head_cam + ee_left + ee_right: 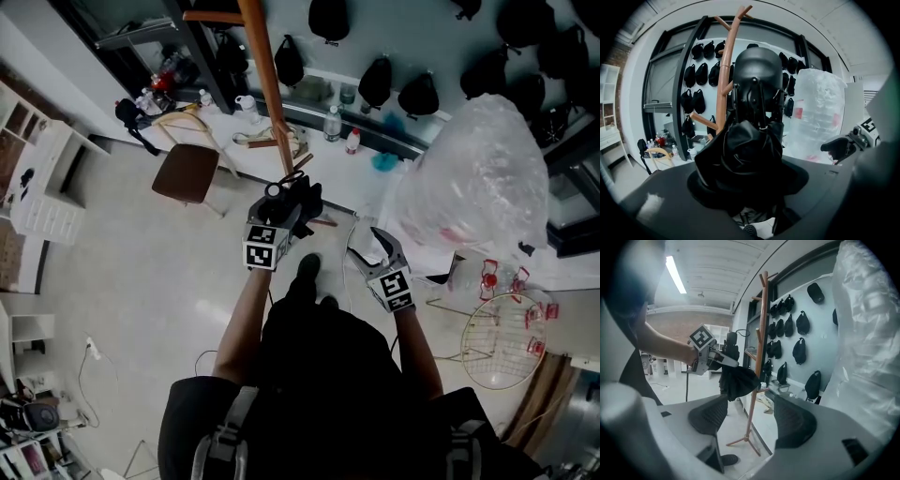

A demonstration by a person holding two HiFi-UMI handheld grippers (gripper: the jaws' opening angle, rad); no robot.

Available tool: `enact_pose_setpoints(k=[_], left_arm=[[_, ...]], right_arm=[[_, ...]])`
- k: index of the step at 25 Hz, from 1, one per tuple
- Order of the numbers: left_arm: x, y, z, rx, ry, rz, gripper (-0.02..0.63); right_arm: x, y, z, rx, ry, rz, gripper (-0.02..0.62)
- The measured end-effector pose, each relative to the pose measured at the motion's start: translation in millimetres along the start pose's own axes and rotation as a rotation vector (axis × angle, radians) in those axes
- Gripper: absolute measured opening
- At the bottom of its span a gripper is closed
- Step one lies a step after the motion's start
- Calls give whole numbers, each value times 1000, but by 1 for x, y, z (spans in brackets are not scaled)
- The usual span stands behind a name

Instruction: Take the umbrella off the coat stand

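My left gripper [292, 204] is shut on a black folded umbrella [305, 199], whose bunched fabric and round handle [757, 70] fill the left gripper view. In the right gripper view the umbrella [737, 379] hangs from the left gripper [727, 363], just left of the brown wooden coat stand [757, 357]. The stand's pole [265, 84] rises close behind the umbrella; contact between them cannot be told. My right gripper [373, 246] stands open beside the left one, with nothing between its jaws. It shows at the right edge of the left gripper view [843, 147].
A big clear plastic bag [478, 178] bulges at the right. Black bags [375, 80] hang on the wall above a counter with bottles [333, 122]. A brown chair [187, 173] stands left of the stand, a wire basket [502, 342] at the right, white shelves [42, 183] far left.
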State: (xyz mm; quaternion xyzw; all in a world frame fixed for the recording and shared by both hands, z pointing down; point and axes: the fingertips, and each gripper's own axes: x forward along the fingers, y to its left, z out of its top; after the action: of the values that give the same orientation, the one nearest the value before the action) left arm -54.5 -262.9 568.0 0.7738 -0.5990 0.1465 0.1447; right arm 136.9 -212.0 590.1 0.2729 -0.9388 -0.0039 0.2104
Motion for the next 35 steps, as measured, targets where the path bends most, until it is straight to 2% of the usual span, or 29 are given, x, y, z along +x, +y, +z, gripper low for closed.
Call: enact_pose_setpoints(k=[16, 26, 35], left_arm=[[-42, -3, -29, -30, 15, 63, 258], [-57, -1, -46, -61, 38, 107, 258], [-55, 7, -45, -78, 31, 111, 259]], right_arm=[[2, 12, -4, 3, -6, 72, 288], [12, 22, -2, -42, -7, 145, 284], [24, 14, 8, -59, -13, 137, 278]])
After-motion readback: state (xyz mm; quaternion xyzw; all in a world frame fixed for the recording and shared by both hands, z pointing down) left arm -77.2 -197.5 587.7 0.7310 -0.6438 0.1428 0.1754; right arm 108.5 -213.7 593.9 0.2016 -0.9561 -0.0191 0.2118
